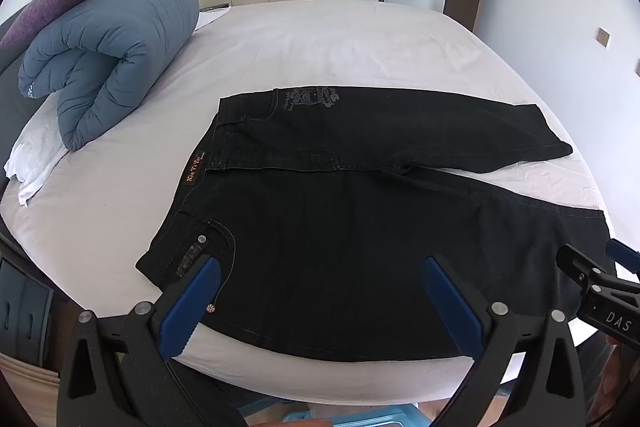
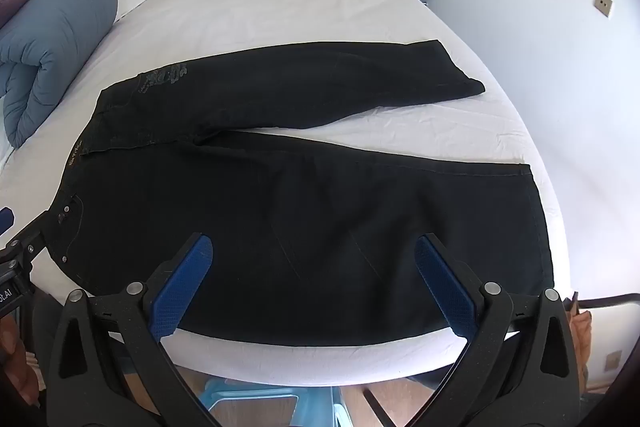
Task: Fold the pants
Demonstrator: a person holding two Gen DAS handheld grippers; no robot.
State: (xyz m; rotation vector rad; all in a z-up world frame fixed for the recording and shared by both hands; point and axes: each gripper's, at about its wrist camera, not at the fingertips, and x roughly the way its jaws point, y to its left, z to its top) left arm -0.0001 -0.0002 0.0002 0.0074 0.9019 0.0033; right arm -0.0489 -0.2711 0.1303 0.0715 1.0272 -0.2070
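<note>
Lying spread flat across the middle of both frames: black pants [image 1: 360, 227], resting on the white sheet of the bed [image 1: 320, 39], waistband toward the left of the frame, both legs running off to the right and parting in a narrow V. Looking like denim, so probably fairly heavy and stiffish for cloth, yet limp enough to sag and drag when lifted; not fragile, not slippery, likely gripping the sheet a little.

Hovering at the bottom centre of the left wrist view: left gripper [image 1: 322, 287], blue pads standing wide apart, nothing between them, pointing down at the near hip and pocket. Hovering likewise at the bottom centre of the right wrist view: right gripper [image 2: 314, 267], jaws fully apart and empty, aimed at the near leg.

Judging the best holds: pinching the doubled, seamed edges, where cloth is thickest, namely the waistband [image 1: 196, 167] at centre left and the near hem [image 2: 540, 227] at the right edge. Taking both ends of the near leg together should be keeping it from drooping while carrying it over the far leg [image 2: 320, 83]. Sitting well clear at upper left: a rolled blue duvet [image 1: 112, 59].
</note>
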